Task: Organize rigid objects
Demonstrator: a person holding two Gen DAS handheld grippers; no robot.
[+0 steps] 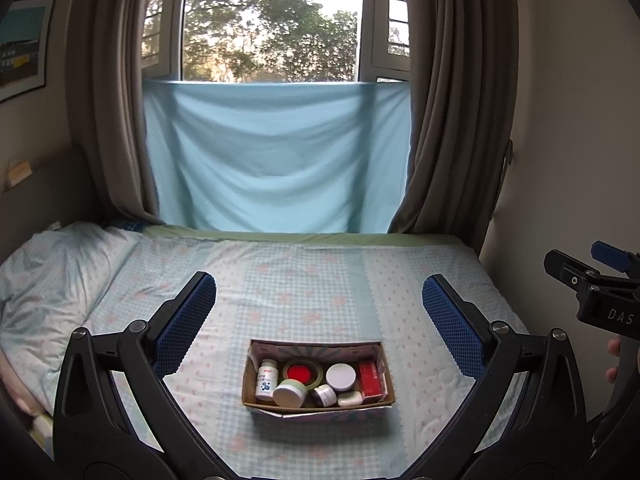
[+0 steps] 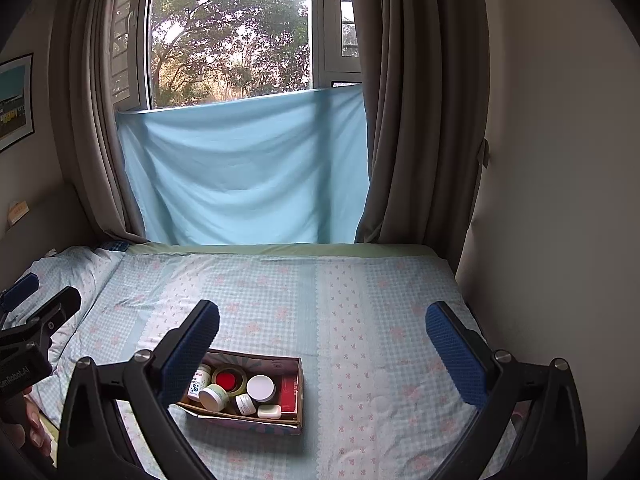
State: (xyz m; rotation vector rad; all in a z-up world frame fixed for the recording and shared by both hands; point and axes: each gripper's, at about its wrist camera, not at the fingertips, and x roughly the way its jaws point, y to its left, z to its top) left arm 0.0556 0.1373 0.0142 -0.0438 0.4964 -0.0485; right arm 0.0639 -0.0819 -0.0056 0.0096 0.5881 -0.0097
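While you hold both grippers above the bed, each one is spread wide and holds nothing. Your left gripper fills the bottom of the left wrist view, and its blue pads stand far apart with only air between them. Your right gripper looks the same in the right wrist view, with its blue pads wide apart and touching nothing.

Look at the box now. It is a small, open cardboard box that sits flat on the checked sheet. Inside it you can see a white bottle on the left, a roll of tape with red showing through its hole, a round white lid, a pale green jar lying on its side, a small dark jar, a little white case and a red packet on the right.

In the left wrist view, the box sits in the lower middle of the frame, between the two pads and lower in the frame than them. In the right wrist view, it sits at the lower left, partly hidden behind the left pad. A pillow lies at the left edge.
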